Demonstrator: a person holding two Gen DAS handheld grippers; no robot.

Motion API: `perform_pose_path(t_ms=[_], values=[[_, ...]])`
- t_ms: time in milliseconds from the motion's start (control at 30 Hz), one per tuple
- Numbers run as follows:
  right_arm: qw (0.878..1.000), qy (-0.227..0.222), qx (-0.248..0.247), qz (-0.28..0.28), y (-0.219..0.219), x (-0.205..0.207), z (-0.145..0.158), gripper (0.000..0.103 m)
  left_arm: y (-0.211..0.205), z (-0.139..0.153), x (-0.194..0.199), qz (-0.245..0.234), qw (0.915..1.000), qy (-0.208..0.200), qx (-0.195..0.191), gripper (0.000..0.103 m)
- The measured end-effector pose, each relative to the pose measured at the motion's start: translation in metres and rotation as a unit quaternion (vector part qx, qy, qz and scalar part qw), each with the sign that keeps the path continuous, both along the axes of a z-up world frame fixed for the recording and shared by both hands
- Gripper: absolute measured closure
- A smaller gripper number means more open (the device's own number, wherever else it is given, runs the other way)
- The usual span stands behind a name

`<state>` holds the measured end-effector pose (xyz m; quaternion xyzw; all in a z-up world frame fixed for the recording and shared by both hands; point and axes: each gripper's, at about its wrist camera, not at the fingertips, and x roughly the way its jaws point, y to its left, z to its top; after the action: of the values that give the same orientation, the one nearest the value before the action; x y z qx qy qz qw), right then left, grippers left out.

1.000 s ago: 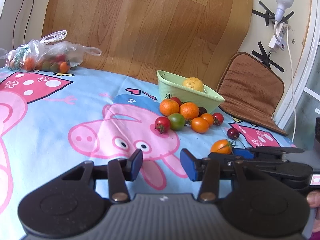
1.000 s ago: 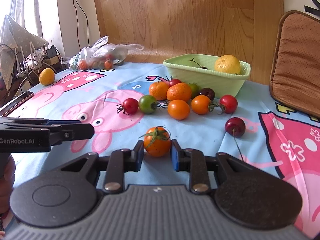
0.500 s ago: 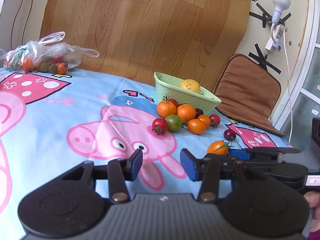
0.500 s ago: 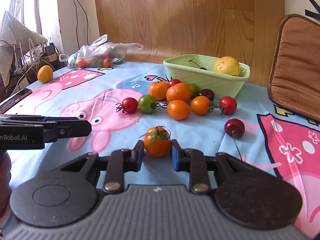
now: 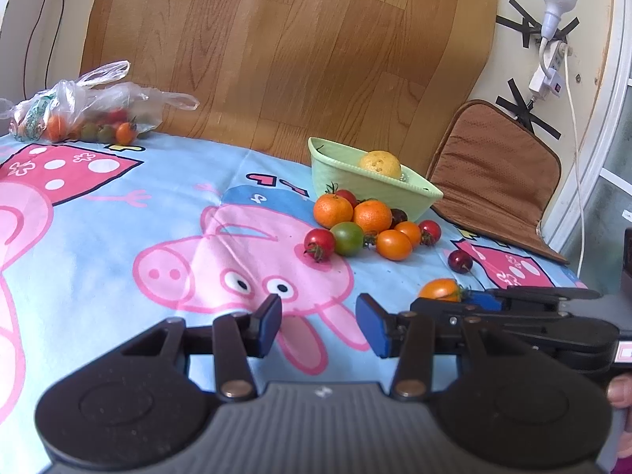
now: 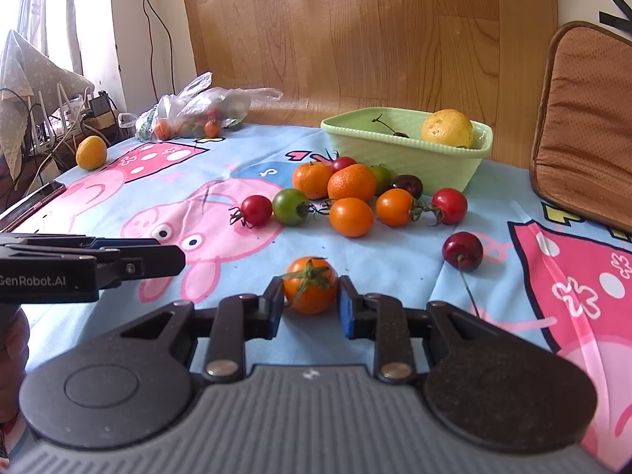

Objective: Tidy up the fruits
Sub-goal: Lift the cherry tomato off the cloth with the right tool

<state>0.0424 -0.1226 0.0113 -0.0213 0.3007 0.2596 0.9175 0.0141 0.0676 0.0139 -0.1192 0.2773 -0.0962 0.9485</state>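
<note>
My right gripper (image 6: 311, 301) is shut on an orange tomato (image 6: 312, 292) with a green stem, low over the cartoon tablecloth. The same tomato (image 5: 439, 289) shows in the left wrist view, ahead of my right gripper's fingers (image 5: 480, 300). My left gripper (image 5: 319, 322) stands open with nothing between its blue pads, and it reaches in from the left edge of the right wrist view (image 6: 130, 256). A pale green bowl (image 6: 395, 150) at the back holds a yellow citrus fruit (image 6: 446, 126) and a cherry stem. Several tomatoes and two mandarins (image 6: 349, 183) lie in front of the bowl.
A dark red cherry (image 6: 462, 251) lies alone to the right of the held tomato. A plastic bag of small tomatoes (image 6: 197, 112) sits at the back left. Beyond it lie a yellow fruit (image 6: 91, 152) and a phone (image 6: 31, 205). A brown cushion (image 6: 588, 118) leans at the right.
</note>
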Motion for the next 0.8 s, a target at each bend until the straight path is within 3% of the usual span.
perform_pose_path(t_ms=[400,533,800], values=[[1.0,0.002,0.002,0.002,0.0004,0.0003,0.0002,0.069,-0.0049,-0.0014,0.0037,-0.005,0.9998,0.011,0.015,0.06],[1.0,0.002,0.0,0.005,0.0016,0.0002,0.0002,0.061,-0.0033,-0.0011,0.0022,0.001,0.9999,0.01,0.013,0.06],[1.0,0.0,-0.004,-0.001,0.0016,0.0007,-0.0003,0.061,0.0011,-0.0013,0.0018,0.005,0.9999,0.012,0.003,0.06]])
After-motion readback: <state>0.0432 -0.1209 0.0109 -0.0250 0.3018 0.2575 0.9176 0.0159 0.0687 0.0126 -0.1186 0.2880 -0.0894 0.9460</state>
